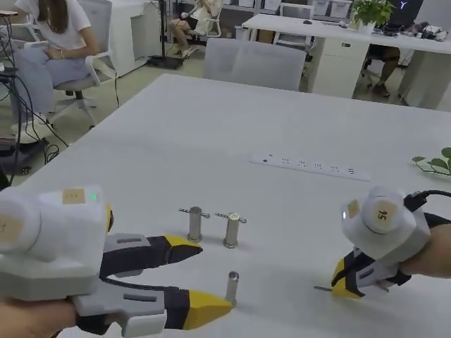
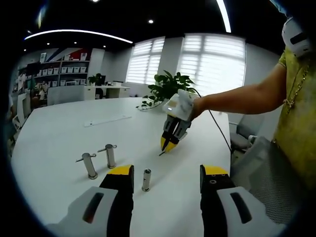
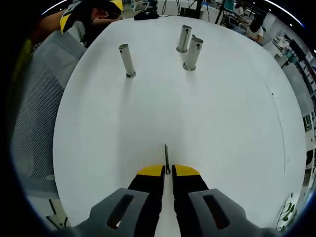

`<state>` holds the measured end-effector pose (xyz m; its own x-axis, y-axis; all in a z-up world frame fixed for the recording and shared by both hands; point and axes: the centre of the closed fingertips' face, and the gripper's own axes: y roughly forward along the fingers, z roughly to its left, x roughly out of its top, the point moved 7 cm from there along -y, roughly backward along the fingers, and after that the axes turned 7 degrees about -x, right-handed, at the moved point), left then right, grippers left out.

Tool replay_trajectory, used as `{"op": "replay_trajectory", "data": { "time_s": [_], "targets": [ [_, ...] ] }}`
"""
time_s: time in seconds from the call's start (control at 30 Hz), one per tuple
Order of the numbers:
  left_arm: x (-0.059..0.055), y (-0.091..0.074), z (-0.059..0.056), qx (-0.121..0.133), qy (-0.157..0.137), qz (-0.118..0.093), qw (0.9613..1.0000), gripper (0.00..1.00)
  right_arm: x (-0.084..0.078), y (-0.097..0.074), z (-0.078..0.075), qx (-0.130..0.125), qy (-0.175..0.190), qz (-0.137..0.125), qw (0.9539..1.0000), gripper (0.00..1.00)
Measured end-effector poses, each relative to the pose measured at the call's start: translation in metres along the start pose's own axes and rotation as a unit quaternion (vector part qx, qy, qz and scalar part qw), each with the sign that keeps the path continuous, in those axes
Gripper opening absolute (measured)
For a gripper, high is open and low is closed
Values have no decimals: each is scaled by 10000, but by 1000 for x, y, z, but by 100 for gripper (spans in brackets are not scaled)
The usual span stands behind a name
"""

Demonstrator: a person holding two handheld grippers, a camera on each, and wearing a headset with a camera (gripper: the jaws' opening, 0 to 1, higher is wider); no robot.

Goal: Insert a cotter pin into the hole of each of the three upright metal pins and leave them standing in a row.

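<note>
**Last cotter pin in grasp, third pin unfitted**

Head view: the third pin (image 1: pixel 232 287) stands bare on the desk (image 1: pixel 282 127), near the fitted pins (image 1: pixel 195 224).
Left gripper view: the left hand-held gripper (image 2: pixel 168 170) is released.
Right gripper view: the right hand-held gripper (image 3: pixel 168 170) is clenched on the cotter pin (image 3: pixel 167 158), judged thin, light and slippery; best held at one end.

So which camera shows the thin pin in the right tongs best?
The right gripper view: the cotter pin sticks straight out of the shut right tongs, dark against the white table. The head and left gripper views show a tiny sliver.
</note>
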<state>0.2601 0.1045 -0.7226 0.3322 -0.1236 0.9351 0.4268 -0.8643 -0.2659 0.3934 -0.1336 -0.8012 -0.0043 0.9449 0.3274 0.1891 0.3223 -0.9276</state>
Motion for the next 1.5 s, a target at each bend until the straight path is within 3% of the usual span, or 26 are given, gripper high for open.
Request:
{"op": "replay_trajectory", "data": {
  "time_s": [0.47,0.8,1.1,1.27,1.5],
  "targets": [
    [3,0,-1,-7,35,-37,10000,51,1,1,0,11,31,219,9998,5],
    [7,3,-4,-41,102,15,9999,49,1,0,4,-61,31,181,9998,3],
    [22,17,-9,-197,240,105,9995,47,5,-9,11,-92,-54,145,9998,2],
    [30,27,-14,-302,359,140,9988,46,17,-29,19,-88,22,-124,9999,2],
    [32,41,-18,-346,295,158,9988,40,34,-56,31,-146,-114,-302,9994,2]
  ]
}}
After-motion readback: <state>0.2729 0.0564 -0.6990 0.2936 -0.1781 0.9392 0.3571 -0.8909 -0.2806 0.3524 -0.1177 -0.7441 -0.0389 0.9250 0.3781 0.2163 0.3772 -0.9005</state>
